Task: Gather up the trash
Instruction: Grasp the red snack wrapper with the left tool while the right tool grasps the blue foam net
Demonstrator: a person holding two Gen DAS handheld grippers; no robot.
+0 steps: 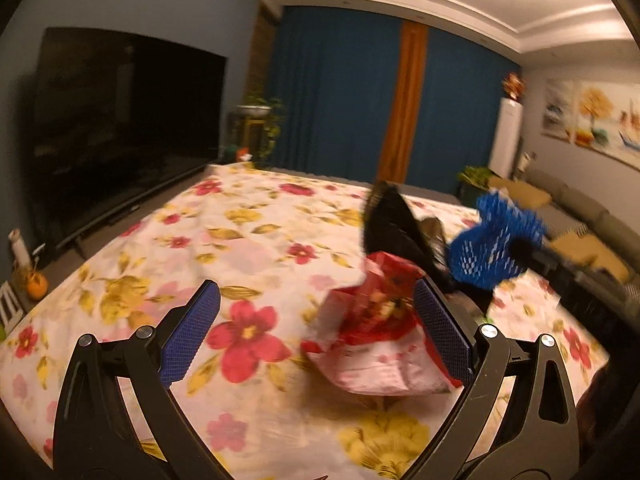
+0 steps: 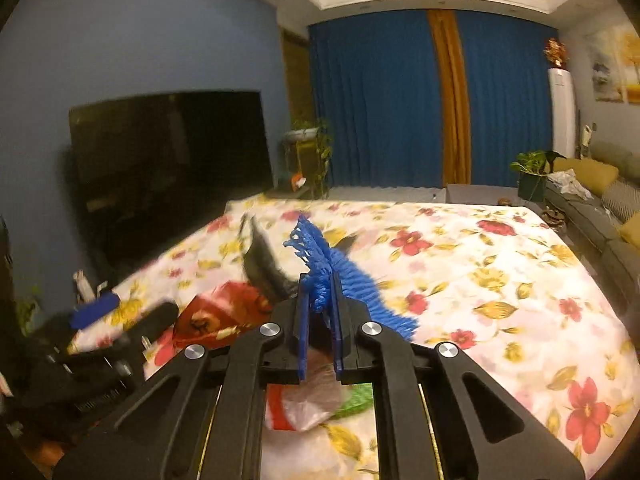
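My left gripper (image 1: 316,300) is open, its jaws wide apart over the flowered cloth (image 1: 248,240). A red and white snack bag (image 1: 380,328) lies crumpled between its fingers, close to the right finger (image 1: 440,332). A black bag (image 1: 396,228) stands open just behind it. My right gripper (image 2: 320,292) is shut on a blue foam net (image 2: 344,276) and holds it above the table; the net (image 1: 492,240) also shows at the right of the left wrist view. The red bag (image 2: 216,316) and black bag (image 2: 264,264) sit to its left.
A clear plastic wrapper (image 2: 312,396) and something green (image 2: 356,400) lie under the right gripper. A large dark TV (image 1: 120,132) stands to the left. A sofa with yellow cushions (image 2: 600,200) runs along the right. Blue curtains (image 2: 380,100) hang behind.
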